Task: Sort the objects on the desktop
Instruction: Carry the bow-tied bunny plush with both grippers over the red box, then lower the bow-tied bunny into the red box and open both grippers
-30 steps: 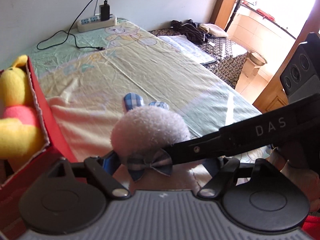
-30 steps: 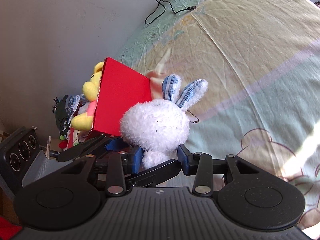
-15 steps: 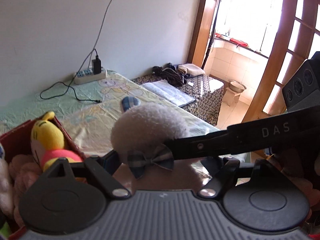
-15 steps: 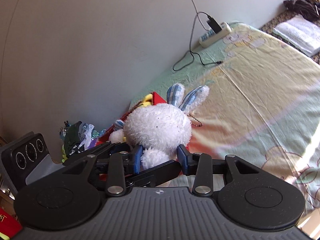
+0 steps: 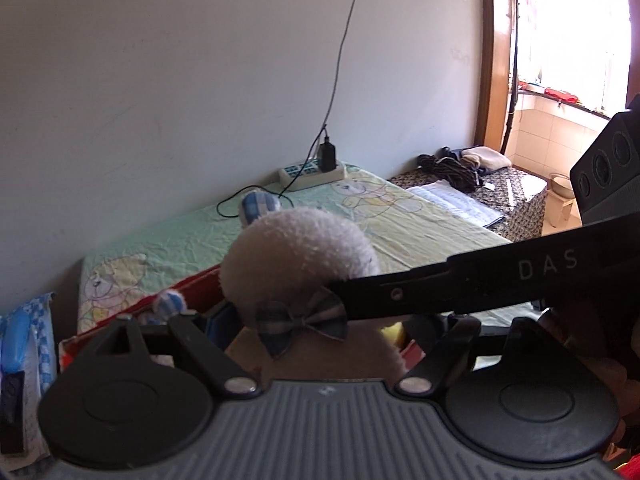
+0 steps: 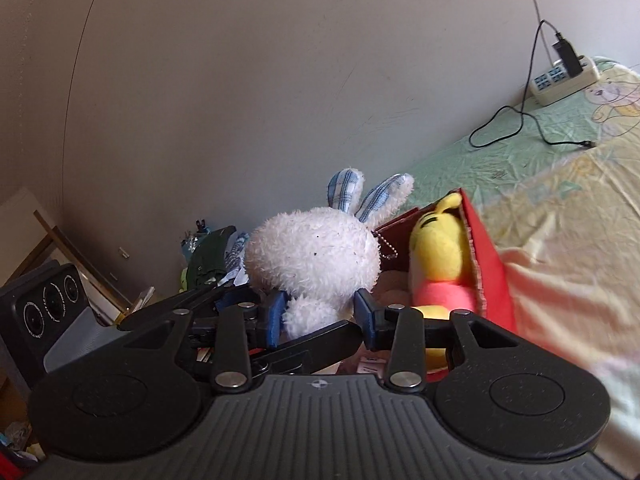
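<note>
A white plush rabbit [image 5: 296, 248] with blue checked ears and a bow tie hangs in the air between both grippers. My left gripper [image 5: 320, 320] is shut on its front below the bow. The right gripper's black finger [image 5: 480, 284] crosses that view. From behind, my right gripper [image 6: 320, 314] is shut on the rabbit [image 6: 312, 248] at its tail, blue pads [image 6: 276, 316] pressing each side. The left gripper's fingers [image 6: 192, 304] reach in from the left. Just beneath and behind the rabbit stands a red box [image 6: 488, 264] holding a yellow plush bear [image 6: 438, 248]. Its rim [image 5: 176, 288] shows in the left wrist view.
The box sits at the wall end of a cartoon-print sheet [image 6: 560, 184]. A power strip [image 5: 312, 172] with a charger and black cable lies by the wall. A blue packet [image 5: 24, 332] and clutter [image 6: 208, 252] are beyond the box. Farther off, a low table [image 5: 500, 184] carries clothes.
Both grippers have carried the rabbit up off the sheet and leftwards, from beside the red box to above its open top. Both stayed shut on it.
</note>
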The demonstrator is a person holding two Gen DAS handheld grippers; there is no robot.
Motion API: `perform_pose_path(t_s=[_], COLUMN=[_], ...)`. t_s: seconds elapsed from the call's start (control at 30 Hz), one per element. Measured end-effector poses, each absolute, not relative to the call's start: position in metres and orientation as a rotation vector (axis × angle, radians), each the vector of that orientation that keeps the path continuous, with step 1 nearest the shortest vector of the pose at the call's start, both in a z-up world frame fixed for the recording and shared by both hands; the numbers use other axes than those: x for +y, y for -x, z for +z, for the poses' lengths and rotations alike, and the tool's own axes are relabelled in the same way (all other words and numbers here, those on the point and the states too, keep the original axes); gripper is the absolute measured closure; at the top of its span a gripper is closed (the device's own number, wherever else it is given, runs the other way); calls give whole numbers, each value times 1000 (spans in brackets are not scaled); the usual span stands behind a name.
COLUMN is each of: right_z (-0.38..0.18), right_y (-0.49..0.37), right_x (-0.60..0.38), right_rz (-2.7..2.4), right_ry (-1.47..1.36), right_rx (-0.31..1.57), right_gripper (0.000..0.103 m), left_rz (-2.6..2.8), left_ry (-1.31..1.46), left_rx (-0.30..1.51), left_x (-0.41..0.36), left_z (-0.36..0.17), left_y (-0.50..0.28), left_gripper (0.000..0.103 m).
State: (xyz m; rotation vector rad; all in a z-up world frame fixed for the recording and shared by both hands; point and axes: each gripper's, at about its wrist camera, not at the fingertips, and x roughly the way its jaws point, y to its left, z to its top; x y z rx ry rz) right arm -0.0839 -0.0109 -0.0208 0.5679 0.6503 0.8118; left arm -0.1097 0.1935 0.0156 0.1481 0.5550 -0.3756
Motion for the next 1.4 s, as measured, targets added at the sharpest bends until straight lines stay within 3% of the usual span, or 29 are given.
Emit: perform_pose_path(t_s=[0.47,0.83,1.4], right_z=[-46,-50,-49], right_y=[68,67,61], right_x=[77,97,94], right_rz=[864,866,916], right_ry=[-267,-93,-30], right_rx=[682,636,736], right_gripper=[70,72,73], left_rz=[-236,-261,-298], left_ry=[-188,-205,-271], left_rx=[735,760,715], left_x=[252,261,255], left_z=[-38,-33,-24], left_y=[95,101,120], left_gripper=[17,17,20])
